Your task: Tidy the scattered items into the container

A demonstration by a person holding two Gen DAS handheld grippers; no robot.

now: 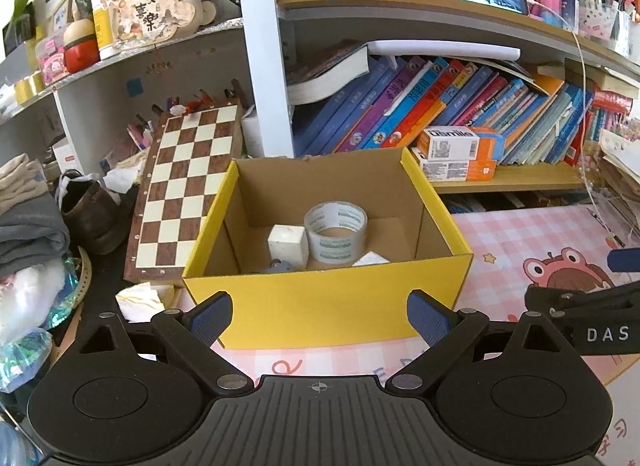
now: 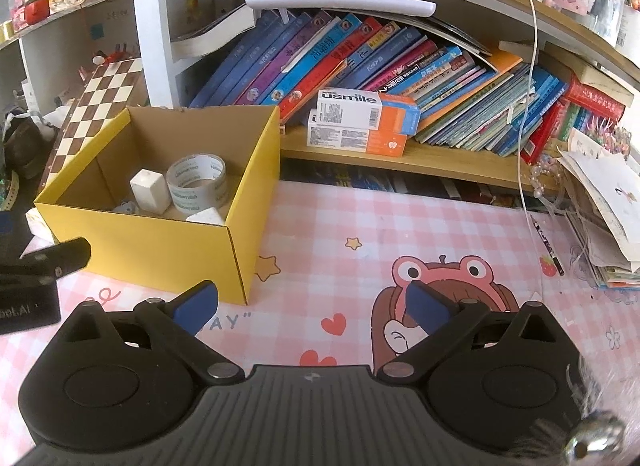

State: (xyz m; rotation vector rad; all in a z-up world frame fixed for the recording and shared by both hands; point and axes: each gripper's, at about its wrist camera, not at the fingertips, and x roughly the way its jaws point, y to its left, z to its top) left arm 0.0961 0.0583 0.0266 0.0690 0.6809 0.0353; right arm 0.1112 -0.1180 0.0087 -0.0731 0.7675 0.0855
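Observation:
A yellow cardboard box [image 1: 320,306] stands open on the pink checked mat [image 1: 520,242]; it also shows in the right wrist view [image 2: 160,242]. Inside lie a roll of clear tape [image 1: 335,231] [image 2: 197,181], a white block [image 1: 288,245] [image 2: 149,189], a white wedge-shaped piece [image 1: 370,259] [image 2: 205,215] and a small grey-blue item [image 1: 278,266] [image 2: 124,207], partly hidden by the front wall. My left gripper [image 1: 320,316] is open and empty, just before the box's front wall. My right gripper [image 2: 312,304] is open and empty over the mat, right of the box.
A chessboard [image 1: 184,185] leans behind the box at left, beside clothes and clutter [image 1: 32,225]. A shelf with slanted books [image 2: 400,65] and toothpaste boxes [image 2: 360,125] runs behind. A pen [image 2: 546,244] and a paper stack [image 2: 600,205] lie at the mat's right.

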